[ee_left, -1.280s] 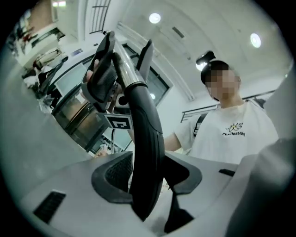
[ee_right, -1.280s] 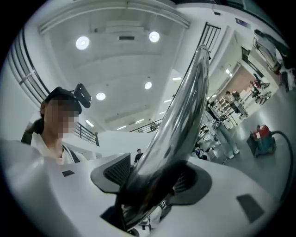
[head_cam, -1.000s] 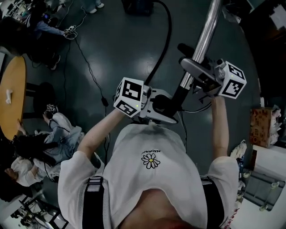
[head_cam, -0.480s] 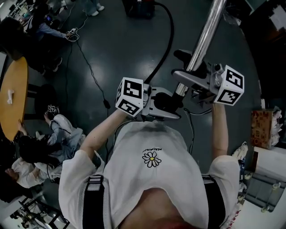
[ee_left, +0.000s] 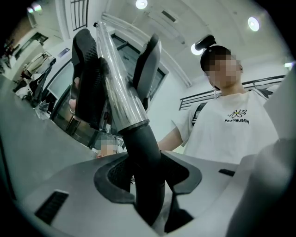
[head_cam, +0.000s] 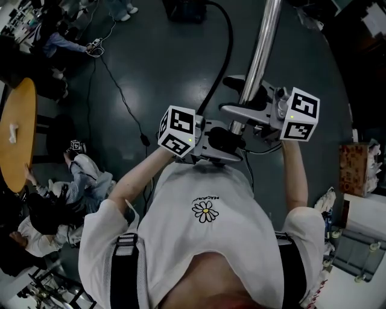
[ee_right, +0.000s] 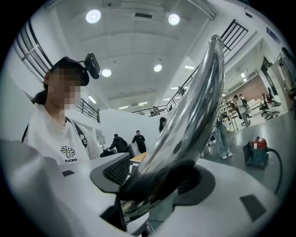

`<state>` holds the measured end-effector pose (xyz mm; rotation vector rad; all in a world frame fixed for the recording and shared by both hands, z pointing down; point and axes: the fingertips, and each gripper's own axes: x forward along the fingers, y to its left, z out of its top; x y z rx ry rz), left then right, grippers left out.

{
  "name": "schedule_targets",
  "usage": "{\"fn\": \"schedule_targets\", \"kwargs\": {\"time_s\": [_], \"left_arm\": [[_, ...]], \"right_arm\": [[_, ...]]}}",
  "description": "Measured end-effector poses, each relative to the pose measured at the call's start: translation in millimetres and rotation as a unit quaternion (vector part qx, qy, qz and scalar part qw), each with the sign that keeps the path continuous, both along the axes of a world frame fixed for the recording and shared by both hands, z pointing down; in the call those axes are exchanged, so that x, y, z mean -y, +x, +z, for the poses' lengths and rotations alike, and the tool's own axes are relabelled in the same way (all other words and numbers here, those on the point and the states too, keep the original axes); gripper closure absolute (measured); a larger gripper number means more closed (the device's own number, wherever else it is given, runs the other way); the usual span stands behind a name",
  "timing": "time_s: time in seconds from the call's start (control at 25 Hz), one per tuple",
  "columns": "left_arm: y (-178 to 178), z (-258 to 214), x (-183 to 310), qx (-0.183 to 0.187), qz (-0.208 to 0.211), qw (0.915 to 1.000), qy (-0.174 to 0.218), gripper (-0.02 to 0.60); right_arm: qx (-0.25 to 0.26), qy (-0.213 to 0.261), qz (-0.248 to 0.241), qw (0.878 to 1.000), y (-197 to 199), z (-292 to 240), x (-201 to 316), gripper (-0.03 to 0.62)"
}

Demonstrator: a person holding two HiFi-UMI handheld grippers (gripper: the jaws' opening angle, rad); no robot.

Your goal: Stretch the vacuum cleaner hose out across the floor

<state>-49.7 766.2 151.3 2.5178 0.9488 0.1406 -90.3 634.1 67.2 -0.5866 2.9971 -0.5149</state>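
Note:
A chrome vacuum tube [head_cam: 260, 48] runs from the top of the head view down to my hands. Its lower end joins a black hose handle [ee_left: 144, 162], and the black hose [head_cam: 223, 54] curves away over the floor to the vacuum cleaner [head_cam: 187, 9] at the top edge. My left gripper [head_cam: 226, 142] is shut on the black handle just below the chrome end [ee_left: 148, 173]. My right gripper [head_cam: 241, 111] is shut on the chrome tube a little higher up [ee_right: 157, 178]. Its dark fingers [ee_left: 88, 78] clasp the tube in the left gripper view.
A round wooden table [head_cam: 15, 133] and seated people [head_cam: 78, 175] are at the left. A thin cable [head_cam: 114, 84] trails over the dark floor. A cardboard box [head_cam: 353, 169] and white furniture stand at the right. The right gripper view shows a red vacuum [ee_right: 255, 150] in the distance.
My right gripper has shifted left and slightly down with the chrome tube, which now stands steeper in the view. The left gripper has stayed about where it was.

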Motion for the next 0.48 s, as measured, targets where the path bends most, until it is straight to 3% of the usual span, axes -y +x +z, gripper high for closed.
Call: {"fn": "schedule_targets", "kwargs": {"time_s": [0.16,0.48], "left_arm": [[-1,-3,9,-0.005,-0.008,0.9996,-0.027,0.411],[1,-4,23,-0.001,-0.013,0.9991,-0.041,0.411]], "right_arm": [[0.003,0.004,0.0,1.0,0,2,1,0.315],[0.001,0.004,0.008,1.0,3,2,14,0.315]]}}
